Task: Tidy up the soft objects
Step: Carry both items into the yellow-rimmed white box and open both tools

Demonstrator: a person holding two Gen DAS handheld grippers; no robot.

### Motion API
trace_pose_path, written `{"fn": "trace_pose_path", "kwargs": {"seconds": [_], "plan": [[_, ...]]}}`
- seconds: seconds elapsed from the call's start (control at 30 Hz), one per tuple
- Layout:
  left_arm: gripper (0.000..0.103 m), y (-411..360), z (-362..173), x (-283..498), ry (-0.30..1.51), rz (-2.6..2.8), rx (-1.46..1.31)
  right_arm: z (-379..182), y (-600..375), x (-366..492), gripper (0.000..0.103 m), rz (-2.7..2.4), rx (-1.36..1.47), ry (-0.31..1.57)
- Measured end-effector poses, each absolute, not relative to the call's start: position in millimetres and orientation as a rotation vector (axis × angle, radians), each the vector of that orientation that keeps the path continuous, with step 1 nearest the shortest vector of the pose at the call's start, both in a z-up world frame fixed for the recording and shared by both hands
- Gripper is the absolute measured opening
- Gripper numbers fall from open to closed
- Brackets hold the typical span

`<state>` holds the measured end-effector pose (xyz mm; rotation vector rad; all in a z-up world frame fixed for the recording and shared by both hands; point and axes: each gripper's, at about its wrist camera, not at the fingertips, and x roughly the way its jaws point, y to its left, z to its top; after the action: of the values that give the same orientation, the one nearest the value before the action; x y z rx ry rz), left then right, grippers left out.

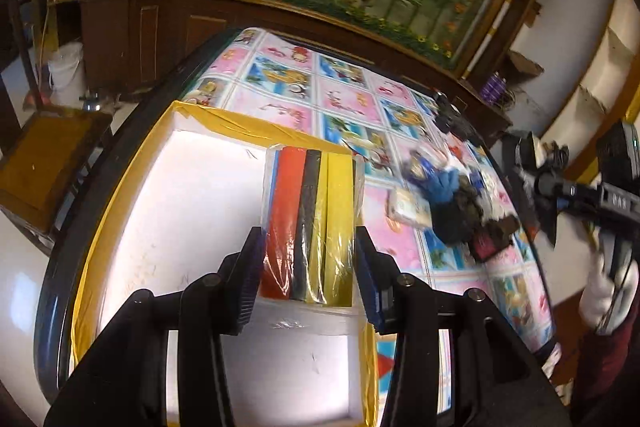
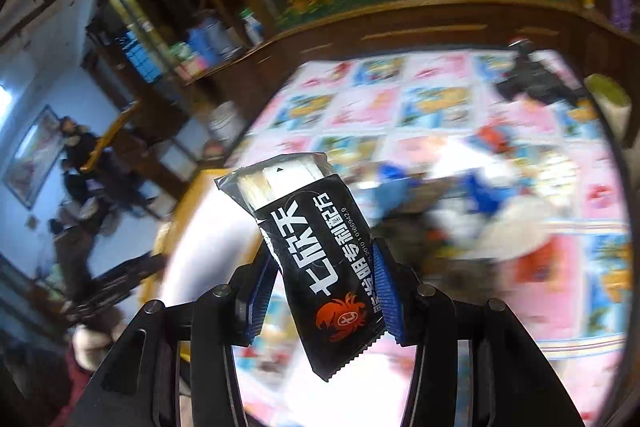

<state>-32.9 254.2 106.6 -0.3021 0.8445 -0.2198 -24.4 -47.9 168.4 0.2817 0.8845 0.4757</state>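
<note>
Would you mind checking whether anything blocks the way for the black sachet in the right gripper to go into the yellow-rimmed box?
Nothing visible does. The right gripper holds the black sachet above the box, whose white floor is open beside the coloured packet.

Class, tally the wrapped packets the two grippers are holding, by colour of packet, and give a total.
Red, black and yellow striped packet, in the left gripper: 1
Black packet with white print, in the right gripper: 1
Total: 2

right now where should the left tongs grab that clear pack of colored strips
Across its near end, one finger on each long edge, coming in lengthwise from the near side. The plastic-wrapped pack lies flat in the white box, and the left tongs already straddle it.
</note>
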Motion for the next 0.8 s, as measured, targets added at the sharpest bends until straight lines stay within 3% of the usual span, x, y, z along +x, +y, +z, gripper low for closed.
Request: {"fn": "trace_pose_path", "kwargs": {"seconds": [0.23,0.53,0.67,0.73,0.8], "plan": [[0.041,287.8,61.3,29.2,0.91,-0.178,-0.499,115.8,42.6,59.8,0.046,0.615,0.601,1.05],[0.042,299.7,20.2,58.9,0.931,-0.167,-0.644,67.2,97.7,127.1,0.047,0.488,0.548,1.123],[0.054,303.2,15.7,60.1,0.936,-0.181,-0.674,85.5,115.9,118.3,0.052,0.415,0.391,1.086],[0.061,306.2,15.3,57.7,0.943,-0.186,-0.7,88.2,125.2,117.4,0.067,0.397,0.343,1.065],[0.062,309.6,16.2,55.9,0.942,-0.179,-0.712,93.6,127.9,108.7,0.071,0.391,0.32,1.043]]}}
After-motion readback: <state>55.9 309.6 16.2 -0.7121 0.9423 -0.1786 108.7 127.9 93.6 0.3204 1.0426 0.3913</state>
